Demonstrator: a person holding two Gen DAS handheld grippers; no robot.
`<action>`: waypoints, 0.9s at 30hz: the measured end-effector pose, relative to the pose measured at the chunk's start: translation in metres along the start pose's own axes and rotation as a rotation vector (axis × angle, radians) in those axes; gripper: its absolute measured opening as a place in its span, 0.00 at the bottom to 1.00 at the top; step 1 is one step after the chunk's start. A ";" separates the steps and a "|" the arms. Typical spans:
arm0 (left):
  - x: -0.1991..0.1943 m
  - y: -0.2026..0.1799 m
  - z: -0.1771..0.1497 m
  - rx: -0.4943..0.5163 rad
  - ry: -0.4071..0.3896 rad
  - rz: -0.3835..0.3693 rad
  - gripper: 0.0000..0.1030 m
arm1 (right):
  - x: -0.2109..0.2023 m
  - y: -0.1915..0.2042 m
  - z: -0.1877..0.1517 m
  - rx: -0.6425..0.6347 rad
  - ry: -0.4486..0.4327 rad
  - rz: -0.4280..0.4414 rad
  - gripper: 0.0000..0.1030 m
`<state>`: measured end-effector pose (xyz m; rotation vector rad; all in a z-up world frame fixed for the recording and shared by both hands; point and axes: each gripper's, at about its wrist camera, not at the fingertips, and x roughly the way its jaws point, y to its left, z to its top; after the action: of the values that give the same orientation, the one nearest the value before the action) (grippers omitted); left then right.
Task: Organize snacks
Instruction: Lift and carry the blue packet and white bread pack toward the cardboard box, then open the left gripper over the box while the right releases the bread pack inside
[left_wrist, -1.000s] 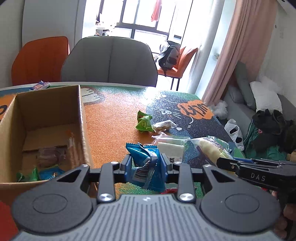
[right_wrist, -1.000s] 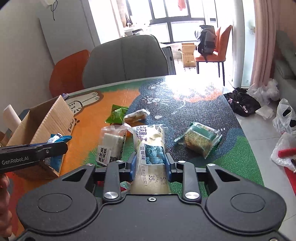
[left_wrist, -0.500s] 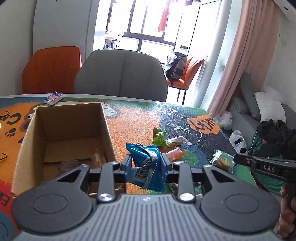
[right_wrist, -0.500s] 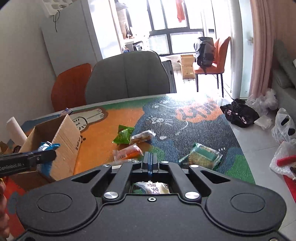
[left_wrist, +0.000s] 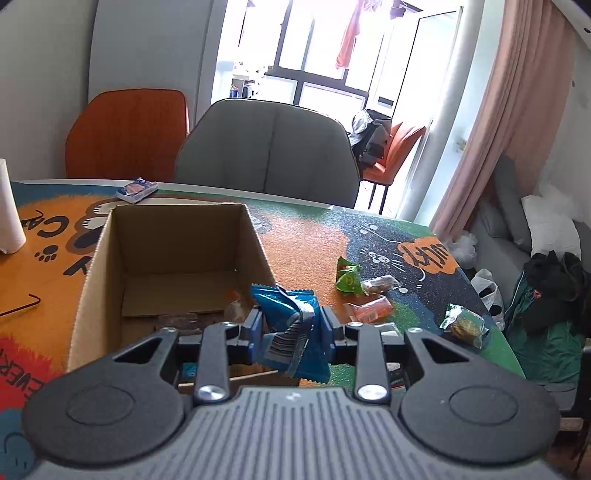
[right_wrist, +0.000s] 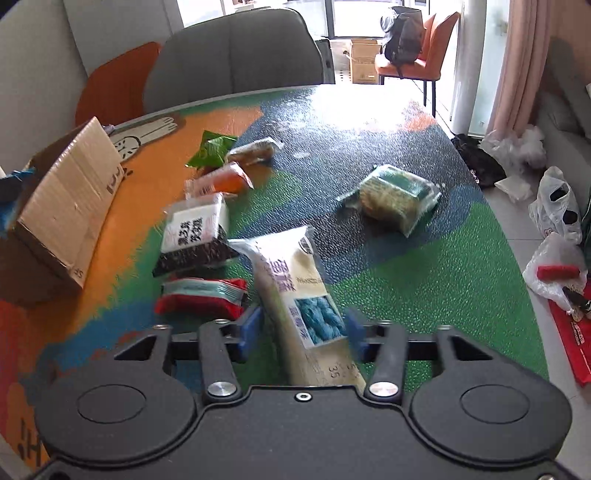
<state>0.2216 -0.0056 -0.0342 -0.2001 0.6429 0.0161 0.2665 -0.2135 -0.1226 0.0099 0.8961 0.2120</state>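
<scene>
My left gripper (left_wrist: 291, 332) is shut on a crumpled blue snack packet (left_wrist: 291, 325) and holds it above the near right corner of the open cardboard box (left_wrist: 92, 266). My right gripper (right_wrist: 301, 330) is open, its jaws on either side of a long cream packet with a blue picture (right_wrist: 295, 280) that lies on the table. The box also shows in the right wrist view (right_wrist: 62, 206) at the left. Inside the box I see a few small packets, partly hidden by my gripper.
Loose snacks lie on the table: a white-and-black pack (right_wrist: 195, 236), a red pack (right_wrist: 201, 297), an orange pack (right_wrist: 225, 181), a green packet (right_wrist: 212, 149), a clear wrapped snack (right_wrist: 255, 149) and a green noodle-like pack (right_wrist: 395, 194). A paper roll (left_wrist: 7, 210) stands at the left. Chairs stand behind the table.
My left gripper has risen and moved left over the box with the blue packet. My right gripper was shut half a second ago; it is now open around the cream packet, lower over the table.
</scene>
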 end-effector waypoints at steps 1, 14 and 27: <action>-0.001 0.002 0.000 -0.002 -0.001 0.005 0.30 | -0.001 -0.001 0.000 -0.001 -0.005 0.000 0.31; -0.016 0.047 0.010 -0.060 -0.028 0.071 0.30 | -0.029 0.015 0.023 0.006 -0.127 0.021 0.26; -0.014 0.080 0.013 -0.127 -0.032 0.136 0.43 | -0.046 0.069 0.060 -0.060 -0.214 0.107 0.26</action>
<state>0.2117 0.0758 -0.0298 -0.2778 0.6228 0.1912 0.2724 -0.1499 -0.0428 0.0244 0.6759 0.3311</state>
